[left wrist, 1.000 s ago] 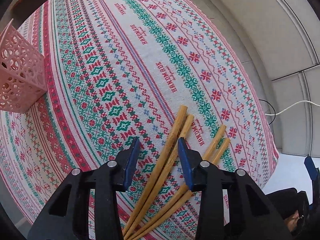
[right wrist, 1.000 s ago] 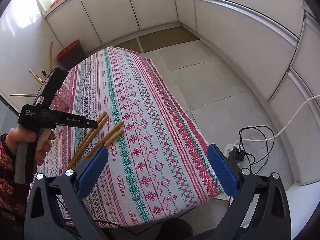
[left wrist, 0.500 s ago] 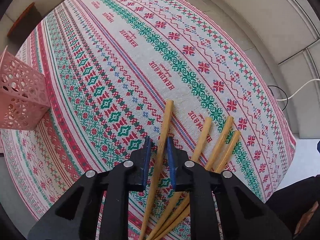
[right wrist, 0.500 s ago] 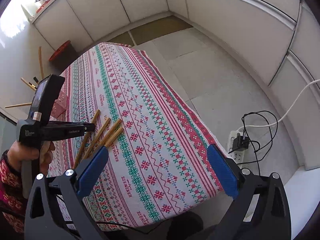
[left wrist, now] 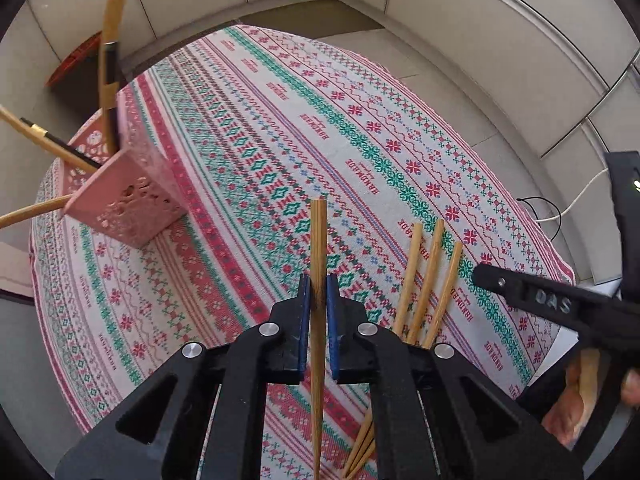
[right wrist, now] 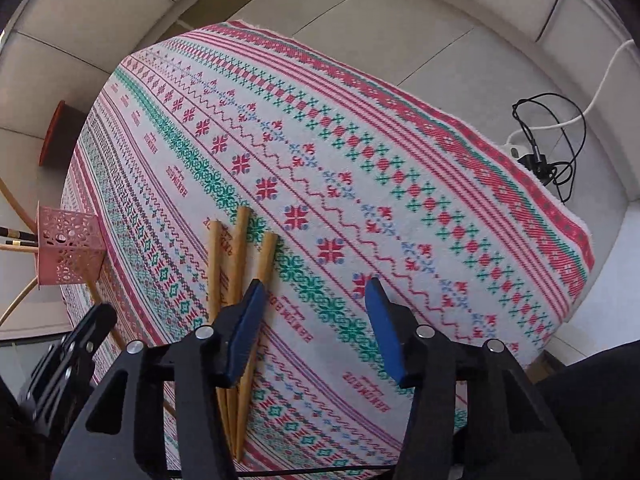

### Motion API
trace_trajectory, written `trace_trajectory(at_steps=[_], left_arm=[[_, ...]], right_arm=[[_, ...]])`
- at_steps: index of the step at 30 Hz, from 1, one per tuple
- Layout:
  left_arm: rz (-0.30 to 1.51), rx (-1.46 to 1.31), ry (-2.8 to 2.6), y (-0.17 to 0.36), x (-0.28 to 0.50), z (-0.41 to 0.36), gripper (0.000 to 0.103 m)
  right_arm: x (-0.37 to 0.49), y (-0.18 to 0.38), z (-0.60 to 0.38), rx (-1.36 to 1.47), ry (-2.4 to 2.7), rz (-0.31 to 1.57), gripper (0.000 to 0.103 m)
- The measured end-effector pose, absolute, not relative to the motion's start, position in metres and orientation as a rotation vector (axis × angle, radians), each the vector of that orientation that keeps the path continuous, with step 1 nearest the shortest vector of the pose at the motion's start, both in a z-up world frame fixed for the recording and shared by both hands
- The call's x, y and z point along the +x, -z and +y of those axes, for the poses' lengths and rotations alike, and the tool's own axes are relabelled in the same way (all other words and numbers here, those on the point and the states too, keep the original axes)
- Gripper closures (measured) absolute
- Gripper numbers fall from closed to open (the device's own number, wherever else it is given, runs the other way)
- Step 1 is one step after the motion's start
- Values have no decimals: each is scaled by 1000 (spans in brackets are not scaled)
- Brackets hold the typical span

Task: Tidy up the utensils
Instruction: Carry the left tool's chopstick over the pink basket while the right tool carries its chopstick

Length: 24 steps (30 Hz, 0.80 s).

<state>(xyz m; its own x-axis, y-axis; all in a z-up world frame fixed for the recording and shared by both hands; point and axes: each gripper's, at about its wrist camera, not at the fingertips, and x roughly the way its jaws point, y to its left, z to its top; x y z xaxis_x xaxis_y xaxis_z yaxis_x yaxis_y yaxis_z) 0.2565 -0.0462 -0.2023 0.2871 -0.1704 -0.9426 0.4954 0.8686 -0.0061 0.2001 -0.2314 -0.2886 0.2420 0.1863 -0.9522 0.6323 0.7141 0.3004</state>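
Woven tablecloth (left wrist: 360, 128) reads "HANDMADE"; left tongs (left wrist: 318, 312) clamp chopstick (left wrist: 319, 248).

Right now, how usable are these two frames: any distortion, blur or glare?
Left wrist view: strong fisheye bowing of the tablecloth, dark vignette corners, held chopstick sharp. Right wrist view: same bowing, pink holder slightly soft at the edge, bright floor but no blown glare.

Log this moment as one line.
left gripper: shut on chopstick | right gripper: open | three chopsticks on tablecloth | pink holder
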Motion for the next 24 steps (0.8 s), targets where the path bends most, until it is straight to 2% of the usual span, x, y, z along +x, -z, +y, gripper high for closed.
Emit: trace_trajectory(at_steps=[5, 6, 8, 15, 24], left_arm=[[1159, 276, 429, 185, 252, -7, 96], [1149, 268, 425, 181, 251, -2, 96], [1125, 253, 425, 175, 252, 8, 96], [1040, 192, 422, 133, 239, 30, 96], [941, 171, 394, 106, 213, 29, 96]], right_arm=[[221, 297, -211, 744, 387, 1359, 67], [222, 295, -210, 726, 404, 1346, 72], [225, 295, -204, 689, 420, 1345, 90], [216, 286, -197, 683, 413, 1244, 95], [171, 217, -189, 600, 228, 1071, 95]])
